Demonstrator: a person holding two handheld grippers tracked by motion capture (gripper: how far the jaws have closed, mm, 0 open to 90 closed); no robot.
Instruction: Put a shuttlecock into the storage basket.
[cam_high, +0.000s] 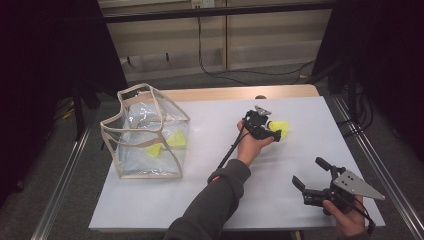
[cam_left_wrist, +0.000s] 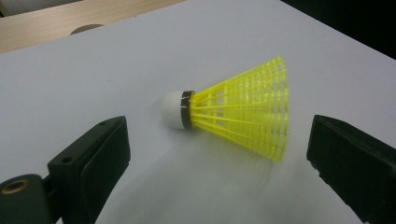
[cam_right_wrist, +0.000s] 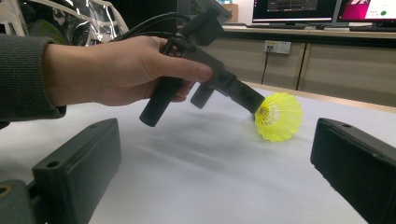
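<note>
White sheeting covers the table (cam_high: 200, 200), with a strip of bare wood along its far edge and dark curtains to either side. On the left stands a clear bag (cam_high: 145, 135) with beige trim, its mouth open upward, and two yellow shuttlecocks lie inside it on the bottom. A third shuttlecock (cam_left_wrist: 233, 108) lies on its side right of centre, toward the far part of the table, well apart from the bag.

The left tongs (cam_high: 272, 131) reach to this shuttlecock; in the left gripper view the jaws stand wide, one on either side, with the cork end nearer one jaw and the skirt flaring toward the other. Neither jaw touches it yet. The right tongs (cam_high: 312, 179) hover over the near right corner, also spread wide and holding nothing.

The risks, as I judge them: the shuttlecock is light and round in section, so a jaw that meets it first on one side could roll or skid it away across the smooth sheet. Closing along its length, cork to skirt, may squeeze it out like a pip or buckle the thin plastic ribs. A grip on the skirt alone may be loose enough for it to drop on the way to the bag. The soft bag rim could also catch the tongs and tip.
</note>
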